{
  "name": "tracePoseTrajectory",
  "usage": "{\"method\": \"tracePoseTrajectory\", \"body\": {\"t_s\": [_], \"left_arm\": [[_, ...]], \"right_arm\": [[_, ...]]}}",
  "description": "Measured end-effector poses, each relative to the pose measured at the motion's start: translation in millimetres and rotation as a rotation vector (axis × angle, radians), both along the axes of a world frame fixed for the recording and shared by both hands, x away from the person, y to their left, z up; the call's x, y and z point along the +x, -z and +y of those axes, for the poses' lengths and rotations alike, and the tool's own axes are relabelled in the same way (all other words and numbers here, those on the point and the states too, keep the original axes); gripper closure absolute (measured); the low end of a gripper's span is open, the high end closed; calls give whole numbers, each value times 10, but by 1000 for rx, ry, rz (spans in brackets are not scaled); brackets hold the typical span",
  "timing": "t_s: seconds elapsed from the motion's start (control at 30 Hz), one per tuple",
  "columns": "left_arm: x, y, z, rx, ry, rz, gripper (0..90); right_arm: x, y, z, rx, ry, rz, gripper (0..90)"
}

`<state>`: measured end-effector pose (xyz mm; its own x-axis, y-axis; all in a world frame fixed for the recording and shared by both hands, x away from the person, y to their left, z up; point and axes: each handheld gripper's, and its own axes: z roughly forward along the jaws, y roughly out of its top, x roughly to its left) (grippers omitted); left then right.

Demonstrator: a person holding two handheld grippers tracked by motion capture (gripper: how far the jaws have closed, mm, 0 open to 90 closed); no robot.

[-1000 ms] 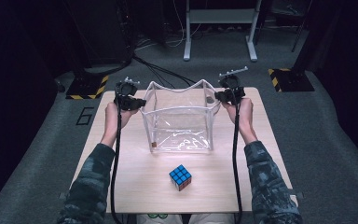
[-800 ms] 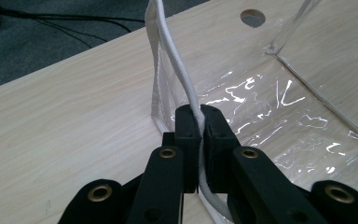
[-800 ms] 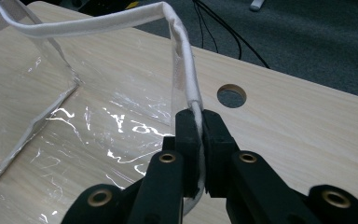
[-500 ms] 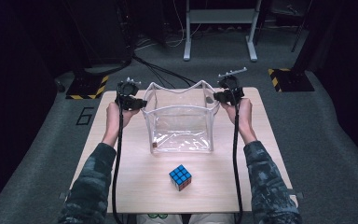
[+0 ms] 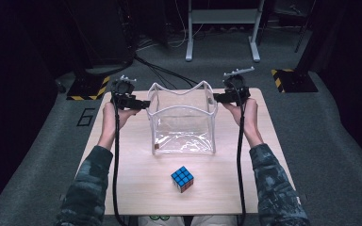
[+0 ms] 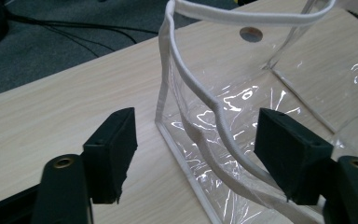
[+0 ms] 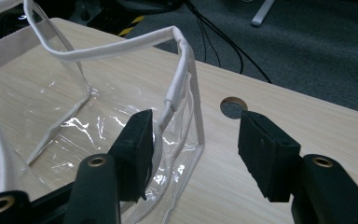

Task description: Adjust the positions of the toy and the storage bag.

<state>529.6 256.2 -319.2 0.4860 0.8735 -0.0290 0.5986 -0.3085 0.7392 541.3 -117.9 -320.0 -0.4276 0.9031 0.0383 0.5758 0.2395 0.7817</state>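
Observation:
A clear plastic bag (image 5: 183, 127) with white trim stands open at the middle of the wooden table (image 5: 122, 160). A Rubik's cube (image 5: 182, 179) lies in front of it, blue face up. My left gripper (image 5: 143, 104) is at the bag's left side. In the left gripper view it (image 6: 198, 135) is open, with the bag's white rim (image 6: 200, 93) running between the jaws, untouched. My right gripper (image 5: 217, 98) is at the bag's right side. In the right gripper view it (image 7: 198, 140) is open, and the bag's corner seam (image 7: 179, 88) stands close to the left jaw.
A round hole (image 7: 233, 106) in the tabletop lies just beyond the right gripper. Past the table's far edge are floor cables (image 5: 165, 70), two hazard-striped bases (image 5: 87, 87) and a white stand (image 5: 221, 28). Bare wood lies on both sides of the cube.
Almost nothing. The bag's top left edge has drawn slightly inward. Both hands stay at the bag's sides.

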Motion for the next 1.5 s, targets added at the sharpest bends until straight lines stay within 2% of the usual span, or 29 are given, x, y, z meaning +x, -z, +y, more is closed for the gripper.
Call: {"method": "tracePoseTrajectory", "body": {"t_s": [0.2,0.33,0.5,0.7,0.93,1.03,1.13,1.2,1.33,1.5], "left_arm": [[-153,-71,98,-31,1,-21,217],[-272,-60,177,-49,8,-31,188],[-405,-25,285,-63,4,-41,147],[-555,88,416,-63,-6,-46,128],[-720,274,538,-60,-20,-52,69],[-791,372,588,-58,-25,-45,61],[-849,472,626,-56,-34,-41,55],[-869,535,649,-44,-36,-33,53],[-913,726,691,-47,-45,-2,47],[-960,981,728,-46,-49,35,42]], "right_arm": [[-106,-51,-70,13,6,-13,341],[-179,-42,-127,17,3,-5,295],[-305,15,-220,24,-24,-12,223],[-482,157,-291,6,-57,-18,155],[-733,369,-329,-8,-108,-30,128],[-835,455,-333,-30,-130,-40,119],[-941,556,-345,-34,-140,-29,105],[-997,629,-355,-40,-148,-25,99],[-1079,800,-372,-62,-176,-22,54],[-1170,1067,-369,-73,-175,8,42]]}}
